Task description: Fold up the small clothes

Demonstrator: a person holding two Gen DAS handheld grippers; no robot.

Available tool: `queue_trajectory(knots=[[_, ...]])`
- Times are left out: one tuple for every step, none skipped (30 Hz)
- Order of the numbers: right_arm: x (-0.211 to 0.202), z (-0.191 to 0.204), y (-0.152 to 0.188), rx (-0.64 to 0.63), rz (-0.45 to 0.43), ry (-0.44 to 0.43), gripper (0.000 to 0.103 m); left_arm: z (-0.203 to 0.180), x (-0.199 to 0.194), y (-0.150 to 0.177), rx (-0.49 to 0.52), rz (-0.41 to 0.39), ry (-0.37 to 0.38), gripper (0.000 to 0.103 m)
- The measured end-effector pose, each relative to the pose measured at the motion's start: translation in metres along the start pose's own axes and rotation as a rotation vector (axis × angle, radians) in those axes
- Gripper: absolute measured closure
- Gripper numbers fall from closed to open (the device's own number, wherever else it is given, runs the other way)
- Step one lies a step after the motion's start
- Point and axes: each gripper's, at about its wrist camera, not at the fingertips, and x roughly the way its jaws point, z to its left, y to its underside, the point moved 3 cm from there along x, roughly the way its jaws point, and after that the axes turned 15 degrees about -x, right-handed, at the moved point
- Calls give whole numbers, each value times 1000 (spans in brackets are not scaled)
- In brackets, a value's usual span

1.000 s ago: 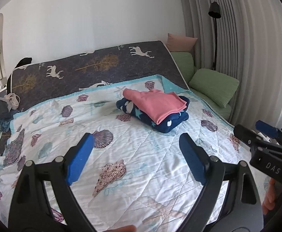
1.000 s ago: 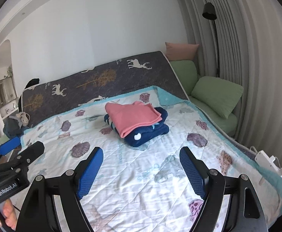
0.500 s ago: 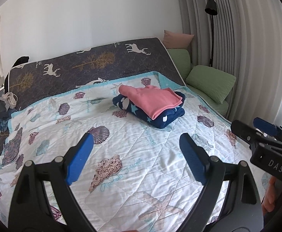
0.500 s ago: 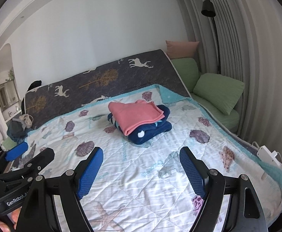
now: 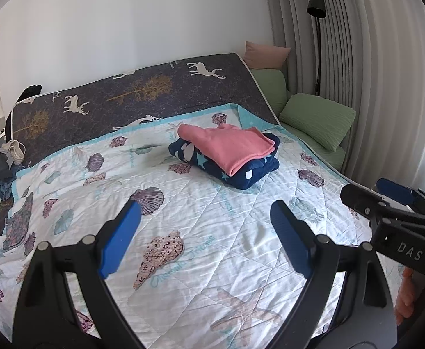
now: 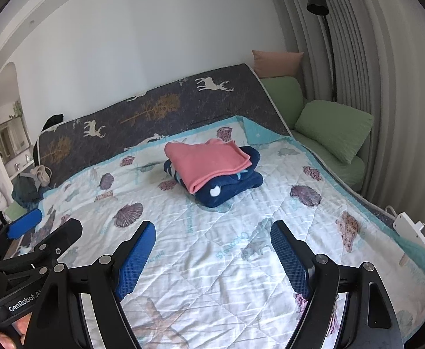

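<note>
Pink garment (image 5: 229,147) atop navy garment (image 5: 247,171)

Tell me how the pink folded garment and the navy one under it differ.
The pink garment is plain, with no print; the navy garment carries white and light-blue shapes, stars among them. The pink garment lies on top, a thinner, flatter fold; the navy garment sits beneath on the quilt, bulkier and rounder at its edges. Both are folded and stacked together, with both grippers open and clear of them.
</note>
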Motion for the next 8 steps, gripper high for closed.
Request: queue_trajectory(knots=[[1, 0, 0, 0, 1, 0, 20, 0, 1, 0, 1, 1, 2, 12], [1, 1, 0, -2, 3, -1, 20, 0, 1, 1, 2, 2, 3, 12], [1, 0, 0, -1, 4, 1, 20, 0, 1, 1, 3, 3, 4, 12], [2, 1, 1, -2, 7, 2, 20, 0, 2, 2, 4, 4, 5, 12], [3, 1, 1, -2, 11, 3, 20, 0, 2, 2, 6, 6, 7, 12], [5, 1, 1, -3, 15, 2, 20, 0, 3, 2, 7, 8, 10, 12], [6, 1, 1, -3, 18, 2, 20, 0, 4, 3, 7, 10, 12, 12], [6, 2, 1, -4, 22, 3, 20, 0, 4, 3, 6, 13, 13, 12]])
